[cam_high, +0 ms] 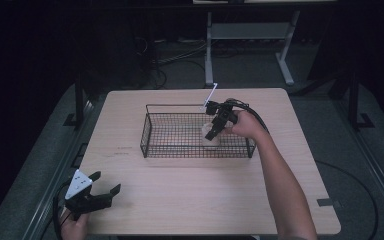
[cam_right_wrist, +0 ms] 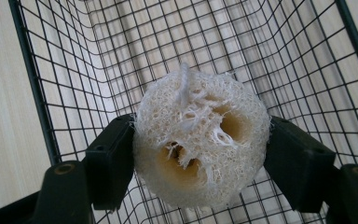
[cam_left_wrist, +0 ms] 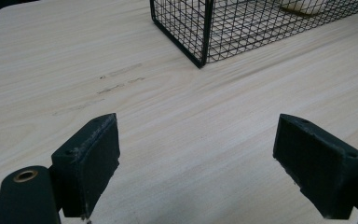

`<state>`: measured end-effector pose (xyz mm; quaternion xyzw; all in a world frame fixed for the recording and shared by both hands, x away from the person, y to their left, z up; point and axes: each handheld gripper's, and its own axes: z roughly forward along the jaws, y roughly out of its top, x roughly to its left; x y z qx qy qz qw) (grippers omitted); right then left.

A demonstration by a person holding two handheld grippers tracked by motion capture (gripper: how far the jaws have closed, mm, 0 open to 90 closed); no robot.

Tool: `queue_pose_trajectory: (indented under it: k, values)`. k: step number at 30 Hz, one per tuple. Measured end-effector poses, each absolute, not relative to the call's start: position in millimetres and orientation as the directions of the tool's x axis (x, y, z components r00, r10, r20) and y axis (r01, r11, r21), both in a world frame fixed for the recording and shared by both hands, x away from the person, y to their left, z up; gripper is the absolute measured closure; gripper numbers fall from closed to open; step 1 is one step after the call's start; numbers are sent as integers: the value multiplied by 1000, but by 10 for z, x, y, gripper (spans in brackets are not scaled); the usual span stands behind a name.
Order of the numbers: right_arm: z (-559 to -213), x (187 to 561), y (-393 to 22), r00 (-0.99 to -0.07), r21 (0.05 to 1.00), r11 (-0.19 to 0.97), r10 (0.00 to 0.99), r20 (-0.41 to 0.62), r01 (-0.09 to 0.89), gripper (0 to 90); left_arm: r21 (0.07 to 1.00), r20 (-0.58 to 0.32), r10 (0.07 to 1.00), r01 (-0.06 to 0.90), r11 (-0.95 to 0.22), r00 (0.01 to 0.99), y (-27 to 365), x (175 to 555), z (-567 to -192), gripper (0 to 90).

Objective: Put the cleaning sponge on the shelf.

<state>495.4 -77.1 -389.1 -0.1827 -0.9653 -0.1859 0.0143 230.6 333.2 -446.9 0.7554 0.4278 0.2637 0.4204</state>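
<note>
Here my right gripper (cam_right_wrist: 200, 154) pinches the loofah (cam_right_wrist: 200, 140) inside the basket (cam_high: 150, 127); my left gripper (cam_left_wrist: 200, 158) waits beside it, jaws apart.

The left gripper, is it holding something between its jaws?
No. In the left gripper view the left gripper has its jaws wide apart, with just bare wooden table between them.
</note>
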Motion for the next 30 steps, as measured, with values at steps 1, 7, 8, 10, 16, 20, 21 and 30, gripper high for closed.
queue_pose_trajectory:
  k: [1,7,8,10,16,20,21,30]
  values:
    - [-3891,4953,-775,-932,347,865,349,101,362,276,861,41,869,424,-281,493,3337,2302,-4468,137]
    - [-3850,4916,-791,-927,359,854,357,117,375,181,862,37,876,427,-272,482,3367,2277,-4464,137]
    - [-3839,4901,-797,-927,368,851,359,110,374,169,863,38,877,426,-271,480,3366,2275,-4462,137]
    - [-3820,4887,-818,-922,371,845,371,114,386,162,862,39,874,426,-275,484,3364,2268,-4462,137]
    - [-3708,4826,-904,-917,401,827,384,107,393,162,861,39,871,425,-278,490,3352,2276,-4465,137]
    - [-3626,4781,-947,-919,418,822,383,97,386,162,858,44,869,427,-286,494,3339,2284,-4466,137]
    - [-3611,4771,-959,-921,420,824,380,89,381,162,858,44,869,426,-285,493,3336,2285,-4467,137]
    - [-3477,4644,-1049,-928,414,836,366,69,361,162,859,42,870,427,-283,492,3327,2290,-4468,137]
